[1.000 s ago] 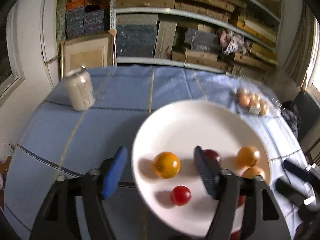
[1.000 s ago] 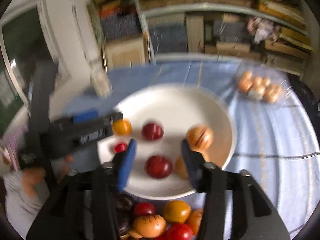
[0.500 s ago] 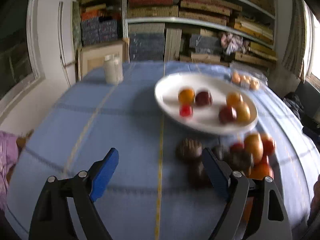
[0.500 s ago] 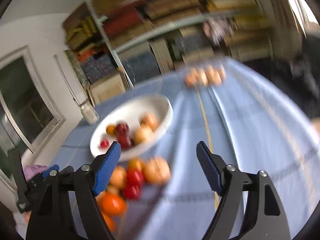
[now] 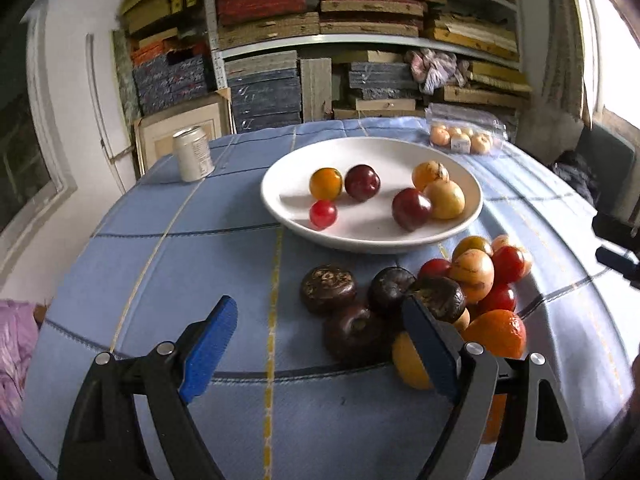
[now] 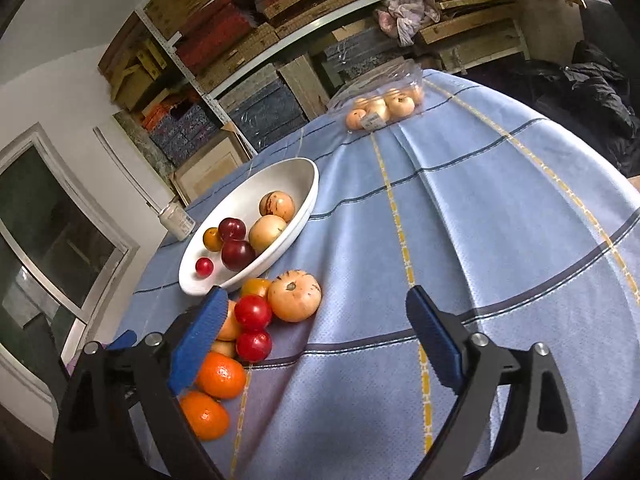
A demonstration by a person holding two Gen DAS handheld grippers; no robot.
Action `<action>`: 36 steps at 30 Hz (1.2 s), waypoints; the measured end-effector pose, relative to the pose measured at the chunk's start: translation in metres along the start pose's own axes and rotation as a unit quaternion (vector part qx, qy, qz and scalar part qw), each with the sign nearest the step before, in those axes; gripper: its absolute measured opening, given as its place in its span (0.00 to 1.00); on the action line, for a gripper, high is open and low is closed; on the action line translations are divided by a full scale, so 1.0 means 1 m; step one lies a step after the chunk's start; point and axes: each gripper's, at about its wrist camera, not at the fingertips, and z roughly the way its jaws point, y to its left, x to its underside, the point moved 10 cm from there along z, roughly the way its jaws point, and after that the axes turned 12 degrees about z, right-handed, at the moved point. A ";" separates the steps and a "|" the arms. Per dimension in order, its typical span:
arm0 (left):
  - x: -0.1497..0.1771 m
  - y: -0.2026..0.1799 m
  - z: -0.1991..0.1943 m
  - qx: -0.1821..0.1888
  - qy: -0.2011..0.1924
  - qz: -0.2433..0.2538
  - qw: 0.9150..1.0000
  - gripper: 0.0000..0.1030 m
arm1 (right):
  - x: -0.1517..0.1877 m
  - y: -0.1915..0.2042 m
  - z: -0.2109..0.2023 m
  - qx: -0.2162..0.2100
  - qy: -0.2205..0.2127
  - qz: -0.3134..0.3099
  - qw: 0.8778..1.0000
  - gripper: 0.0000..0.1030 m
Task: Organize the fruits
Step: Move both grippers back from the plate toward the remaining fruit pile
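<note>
Low in the centre of the left wrist view, the left gripper hangs with its jaws spread wide and nothing between them, just short of a heap of loose fruit on the blue checked tablecloth. The right gripper is likewise wide apart and empty, its left blue pad touching or just over the edge of the same heap at lower left of the right wrist view. Behind the heap, toward the middle of the frame, sits a white bowl already holding six pieces. Nearest the left claw are dark, rough-skinned round fruits; these look firm and should take a squeeze across the widest part. The small red ones look smooth and glossy, probably slippery and soft, so a light pinch at the middle seems wise. An orange and a pale striped fruit appear heavier and wider, needing nearly the full opening. All are round and will likely roll if nudged. A can and a bag of small fruit stand well apart at the far edge.
</note>
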 end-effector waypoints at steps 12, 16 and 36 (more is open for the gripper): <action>-0.017 -0.028 0.009 0.053 -0.010 0.018 0.998 0.90 | 0.007 0.004 0.007 0.001 0.022 -0.001 1.000 0.88; -0.017 -0.035 0.020 0.052 -0.001 0.032 0.998 0.94 | 0.009 0.005 0.007 0.002 0.026 -0.003 1.000 0.88; 0.016 0.010 0.030 0.033 0.041 -0.009 0.999 0.95 | 0.013 0.012 0.006 -0.008 0.031 -0.001 0.999 0.89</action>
